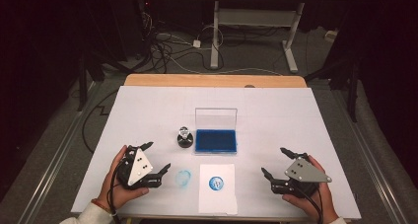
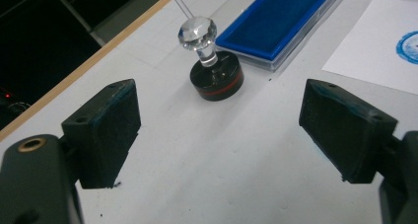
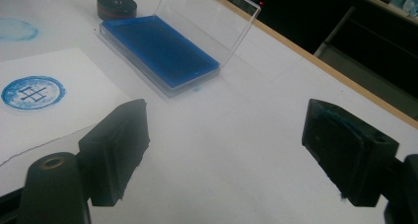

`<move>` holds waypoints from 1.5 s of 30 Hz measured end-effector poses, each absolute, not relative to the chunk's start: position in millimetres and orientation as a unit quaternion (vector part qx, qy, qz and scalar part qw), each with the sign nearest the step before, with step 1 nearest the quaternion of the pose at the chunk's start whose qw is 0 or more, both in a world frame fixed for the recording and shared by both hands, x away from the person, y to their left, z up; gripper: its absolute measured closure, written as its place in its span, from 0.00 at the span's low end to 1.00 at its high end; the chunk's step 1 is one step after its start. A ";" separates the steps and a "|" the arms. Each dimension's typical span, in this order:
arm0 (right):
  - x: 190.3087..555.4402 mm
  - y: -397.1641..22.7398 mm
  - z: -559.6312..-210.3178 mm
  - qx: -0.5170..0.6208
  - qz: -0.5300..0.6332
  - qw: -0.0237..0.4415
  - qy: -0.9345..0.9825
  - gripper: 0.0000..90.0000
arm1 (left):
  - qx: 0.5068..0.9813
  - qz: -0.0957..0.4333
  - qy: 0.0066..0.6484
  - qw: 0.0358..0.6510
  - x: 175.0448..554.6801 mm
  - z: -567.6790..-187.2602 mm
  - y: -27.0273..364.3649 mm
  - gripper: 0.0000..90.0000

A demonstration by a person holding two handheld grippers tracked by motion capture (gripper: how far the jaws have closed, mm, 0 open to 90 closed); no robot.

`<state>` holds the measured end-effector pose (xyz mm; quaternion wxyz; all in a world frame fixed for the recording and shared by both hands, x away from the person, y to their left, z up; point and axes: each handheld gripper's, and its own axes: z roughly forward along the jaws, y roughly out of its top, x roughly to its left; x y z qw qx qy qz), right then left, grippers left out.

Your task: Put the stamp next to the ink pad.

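No brand or label readable anywhere. Only mark: a blue round stamp print [image 1: 215, 183] on the paper sheet [image 1: 217, 199], a grid-like sign inside a ring, clear in the right gripper view [image 3: 32, 93].

Landmark = ink pad [image 1: 216, 141], open blue tray with its clear lid [image 1: 216, 118] standing upright at the far edge.

Left to right:
- My left claw [image 1: 157, 161]: near-left of the pad, resting on the worktop [image 1: 276, 115], jaws spread wide, holding nothing. Blue ink smudges on the pads [image 2: 106, 130].
- One faint blue smear [image 1: 183, 177] straight on the worktop, near-left of the pad, just left of the sheet.
- One stamp [image 1: 185, 137]: black round base with a red band, clear faceted knob on top, upright, just left of the pad, not touching it as far as I can tell. In the left gripper view the stamp [image 2: 213, 61] sits ahead of my jaws, well apart, nothing in between.
- One pad, one paper sheet; the sheet lies directly on the near side of the pad, apart from it.
- My right claw [image 1: 274, 164]: near-right of the pad, jaws wide, empty, bare worktop between them.

Beyond the pad: wooden worktop edge [image 1: 212, 80], then floor cables [image 1: 167, 49] and a desk frame [image 1: 256, 26].
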<state>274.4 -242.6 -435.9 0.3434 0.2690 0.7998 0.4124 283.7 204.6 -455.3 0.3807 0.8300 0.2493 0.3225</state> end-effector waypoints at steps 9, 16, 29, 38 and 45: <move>273.9 -243.5 -437.8 0.270 0.409 0.342 0.802 0.20 | 0.848 0.296 0.261 0.354 282.6 -475.7 208.1 0.17; 273.2 -243.0 -437.4 0.266 0.411 0.342 0.802 0.20 | 0.842 0.301 0.267 0.360 281.5 -472.9 209.5 0.17; 272.4 -237.9 -438.9 0.259 0.406 0.337 0.809 0.20 | 0.837 0.299 0.273 0.368 280.9 -471.0 214.0 0.17; 271.7 -239.5 -439.0 0.263 0.406 0.336 0.808 0.20 | 0.840 0.293 0.272 0.366 280.8 -470.4 212.9 0.17; 271.8 -240.1 -439.7 0.263 0.404 0.336 0.809 0.20 | 0.839 0.292 0.272 0.370 281.7 -469.7 212.9 0.17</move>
